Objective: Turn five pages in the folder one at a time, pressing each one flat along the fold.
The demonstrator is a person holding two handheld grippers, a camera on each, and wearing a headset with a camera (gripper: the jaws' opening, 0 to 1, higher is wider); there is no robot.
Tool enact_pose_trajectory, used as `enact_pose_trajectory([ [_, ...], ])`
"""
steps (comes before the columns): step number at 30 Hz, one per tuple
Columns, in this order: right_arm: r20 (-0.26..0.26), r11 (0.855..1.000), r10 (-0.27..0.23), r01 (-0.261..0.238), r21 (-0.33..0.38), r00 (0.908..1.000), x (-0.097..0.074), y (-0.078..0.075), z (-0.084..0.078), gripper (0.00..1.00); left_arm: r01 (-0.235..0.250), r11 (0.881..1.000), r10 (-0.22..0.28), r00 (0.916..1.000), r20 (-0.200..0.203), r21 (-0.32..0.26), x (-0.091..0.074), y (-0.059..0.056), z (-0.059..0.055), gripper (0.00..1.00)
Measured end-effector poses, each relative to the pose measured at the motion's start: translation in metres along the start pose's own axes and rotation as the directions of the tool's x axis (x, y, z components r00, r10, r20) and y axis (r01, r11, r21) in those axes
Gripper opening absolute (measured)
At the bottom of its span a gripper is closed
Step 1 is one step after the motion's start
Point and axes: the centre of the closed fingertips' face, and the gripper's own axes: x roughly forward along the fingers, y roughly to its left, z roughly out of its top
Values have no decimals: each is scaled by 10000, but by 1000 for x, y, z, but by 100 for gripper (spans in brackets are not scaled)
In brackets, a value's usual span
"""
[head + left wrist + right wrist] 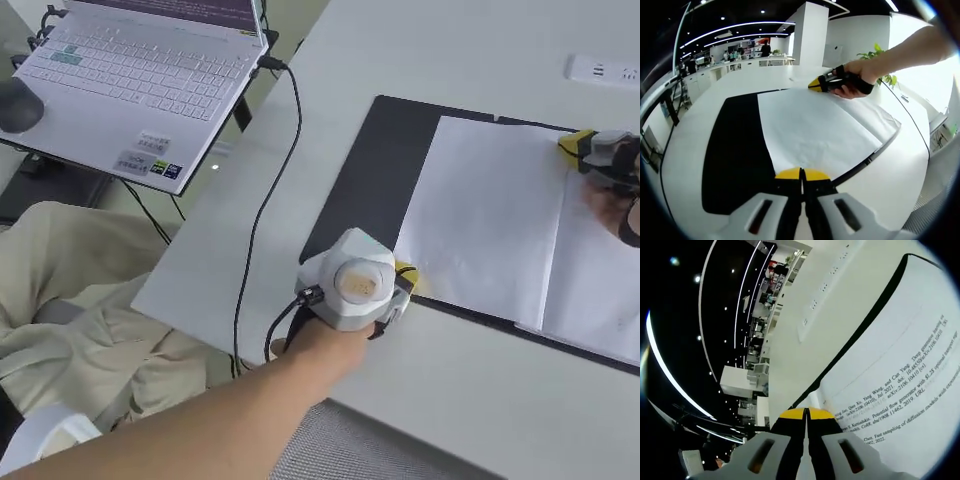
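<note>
folder [380, 170] lies open, left tool [801, 174] clenched at its near edge, right tool [806, 413] clenched at far edge.

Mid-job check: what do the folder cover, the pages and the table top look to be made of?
Folder cover: matte black, flat, no glare; probably plastic or coated board. Pages: thin white matte paper, softly rippled, with printed text in the right gripper view. Table top: smooth white with a faint sheen, likely laminate; its core cannot be told.
</note>
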Motion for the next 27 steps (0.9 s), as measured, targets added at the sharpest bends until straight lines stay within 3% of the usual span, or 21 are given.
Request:
enact_pose_trajectory([
  [3, 156, 10000, -75, 75, -36, 9999, 5, -2, 9, 0, 30, 10000, -30, 10000, -35, 37, -1, 0, 0, 0],
  [8, 48, 10000, -96, 96, -4, 9999, 5, -2, 8, 0, 102, 9999, -101, 9999, -69, 99, 1, 0, 0, 0],
  [14, -666, 9998, -16, 1, -219, 9978, -5, -1, -11, 0, 55, 9999, -54, 10000, -74, 94, 4, 2, -1, 0],
  [20, -1478, 9990, 272, -319, -297, 9886, -18, -4, -33, 0, 29, 10000, -28, 10000, -73, 92, 2, 0, -1, 0],
  [24, -1657, 9983, 515, -554, -189, 9848, -31, -4, -46, 0, 30, 9999, -29, 9999, -103, 117, 0, 0, 0, 0],
  [27, -1539, 9981, 622, -622, 49, 9861, -38, -7, -45, 0, 35, 9998, -32, 9999, -146, 171, 0, 0, 0, 0],
])
